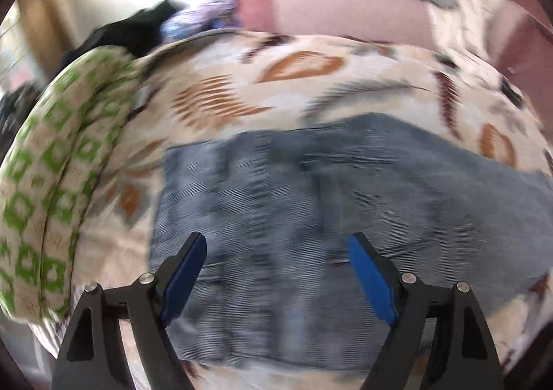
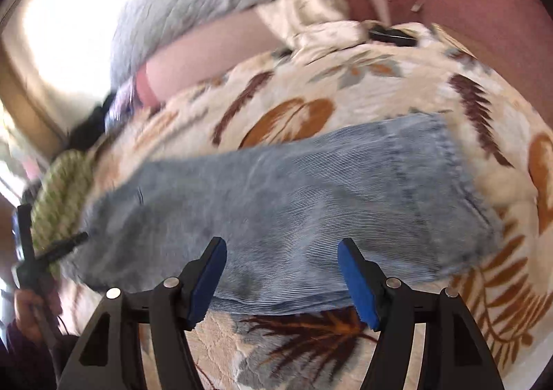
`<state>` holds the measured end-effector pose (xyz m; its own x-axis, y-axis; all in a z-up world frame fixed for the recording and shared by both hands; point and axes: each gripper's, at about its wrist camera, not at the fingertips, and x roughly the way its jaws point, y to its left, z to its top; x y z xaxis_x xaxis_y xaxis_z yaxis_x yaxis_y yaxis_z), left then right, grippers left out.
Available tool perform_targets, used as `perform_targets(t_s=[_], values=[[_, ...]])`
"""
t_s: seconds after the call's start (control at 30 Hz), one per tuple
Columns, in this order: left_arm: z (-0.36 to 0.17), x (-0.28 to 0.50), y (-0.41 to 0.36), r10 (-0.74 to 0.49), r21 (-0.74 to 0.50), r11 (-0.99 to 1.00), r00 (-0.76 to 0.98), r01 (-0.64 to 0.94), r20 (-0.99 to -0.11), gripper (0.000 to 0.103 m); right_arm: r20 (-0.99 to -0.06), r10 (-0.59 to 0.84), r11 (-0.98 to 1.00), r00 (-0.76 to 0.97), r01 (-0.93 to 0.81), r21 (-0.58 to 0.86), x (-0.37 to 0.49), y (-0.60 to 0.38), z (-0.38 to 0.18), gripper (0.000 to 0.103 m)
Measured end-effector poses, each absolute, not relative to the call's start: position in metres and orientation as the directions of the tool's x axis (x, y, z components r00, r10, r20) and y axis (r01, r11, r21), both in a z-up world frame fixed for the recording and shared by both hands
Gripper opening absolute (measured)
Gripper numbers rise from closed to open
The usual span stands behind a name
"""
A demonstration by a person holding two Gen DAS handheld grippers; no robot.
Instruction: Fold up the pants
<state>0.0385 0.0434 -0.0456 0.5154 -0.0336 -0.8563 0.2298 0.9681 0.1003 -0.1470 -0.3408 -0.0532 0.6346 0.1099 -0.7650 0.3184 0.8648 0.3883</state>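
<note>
Blue-padded jaws of the left gripper stand wide apart with nothing between them, above the folded pants. Those of the right gripper gape too, empty, over the same blue denim. It lies flat on a leaf-patterned blanket, a green-checked cushion just beside it.

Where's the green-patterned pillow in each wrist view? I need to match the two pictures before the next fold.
Left wrist view: the green-patterned pillow fills the left edge, beside the jeans, large and curved.
Right wrist view: the pillow sits small at the far left, at the jeans' left end, just above the left gripper.
Shared landmark: the leaf-print blanket under the jeans.
</note>
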Motion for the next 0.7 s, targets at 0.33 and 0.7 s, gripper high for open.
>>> perform_targets(t_s=[0.33, 0.7], values=[[-0.038, 0.025, -0.127, -0.086, 0.145, 0.821, 0.372, 0.552, -0.924, 0.084, -0.761, 0.112, 0.749, 0.639, 0.449, 0.487, -0.185, -0.408, -0.057, 0.071], [-0.052, 0.023, -0.245, -0.104, 0.076, 0.761, 0.238, 0.644, -0.966, 0.084, -0.728, 0.213, 0.563, 0.652, 0.528, 0.636, -0.202, -0.457, -0.090, 0.071]])
